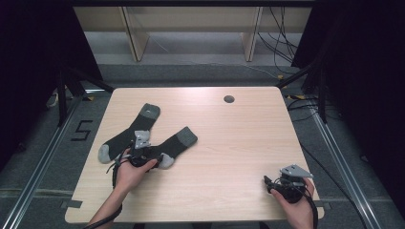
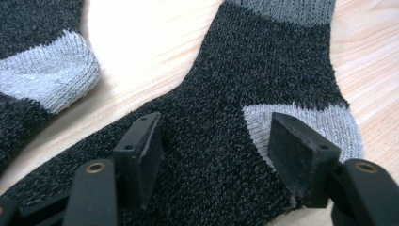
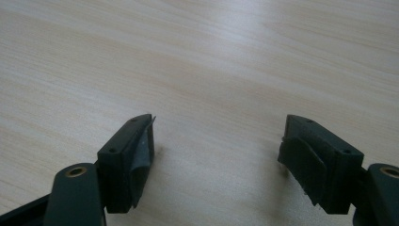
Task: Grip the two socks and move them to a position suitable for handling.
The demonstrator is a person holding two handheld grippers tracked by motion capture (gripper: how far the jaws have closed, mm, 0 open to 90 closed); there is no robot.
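1. Two dark knitted socks lie flat on the left half of the tabletop, well in from its near edge. The right-hand sock point(image 1: 174, 145) has its grey cuff pointing toward the far edge. The left-hand sock point(image 1: 129, 132) slants away toward the far left corner.
2. The left tongs point(image 2: 214, 150) are down on the right-hand sock beside its grey heel patch, jaws spread, with knit between them. The pads do not yet pinch the fabric.
3. The right tongs point(image 3: 216, 155) rest near the near right corner, jaws spread wide over bare wood, holding nothing.
4. I judge the sock light, soft and limp: it will droop and fold from whatever point is lifted, and nothing in it can break.
5. The knit looks rough, so slipping seems unlikely once a fold is gathered.
6. A good hold is probably a bunched ridge at the heel, or the doubled cuff edge, pinched through both layers.
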